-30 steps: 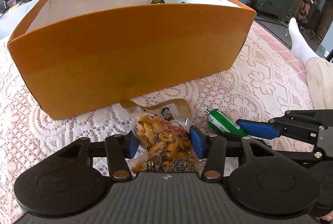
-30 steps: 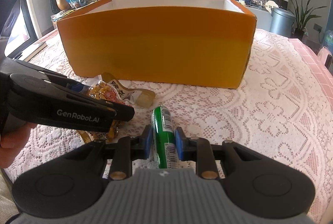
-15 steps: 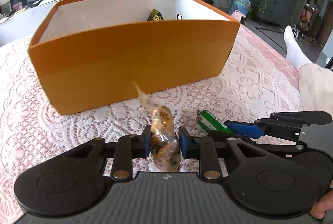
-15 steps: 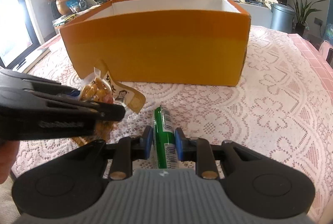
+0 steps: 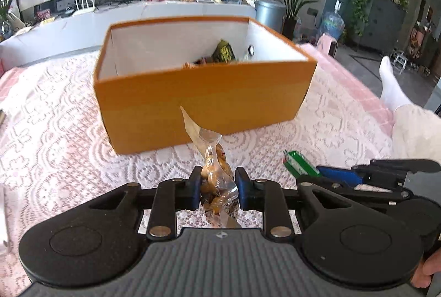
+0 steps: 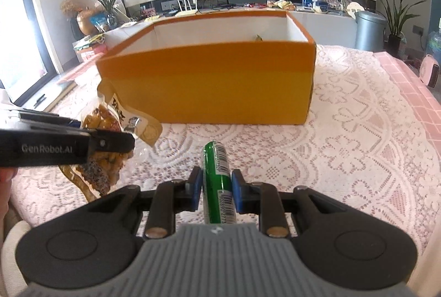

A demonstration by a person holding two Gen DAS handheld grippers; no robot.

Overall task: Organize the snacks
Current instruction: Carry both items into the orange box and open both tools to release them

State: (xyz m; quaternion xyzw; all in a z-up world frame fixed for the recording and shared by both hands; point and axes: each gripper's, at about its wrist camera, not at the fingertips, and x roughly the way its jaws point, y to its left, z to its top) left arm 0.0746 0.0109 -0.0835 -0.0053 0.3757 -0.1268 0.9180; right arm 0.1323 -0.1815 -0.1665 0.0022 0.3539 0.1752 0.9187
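Note:
My left gripper point(image 5: 217, 188) is shut on a clear bag of brown snacks point(image 5: 215, 175) and holds it raised above the lace tablecloth, in front of the orange box point(image 5: 204, 93). The bag also shows in the right wrist view point(image 6: 110, 131), beside the box point(image 6: 215, 87). My right gripper point(image 6: 215, 190) is shut on a green snack stick point(image 6: 218, 181), lifted off the cloth; the stick shows at the right of the left wrist view point(image 5: 299, 166). The box is open-topped with a dark green packet point(image 5: 224, 52) inside at its far right.
The lace tablecloth point(image 6: 344, 148) covers the table around the box. A person's leg in a white sock point(image 5: 391, 87) is off the table's right side. A counter with clutter and a grey bin point(image 6: 368, 29) stand behind the table.
Both grippers have risen and pulled back from the box. The left gripper closed on the snack bag and lifted it off the cloth; the right keeps its hold on the green stick.

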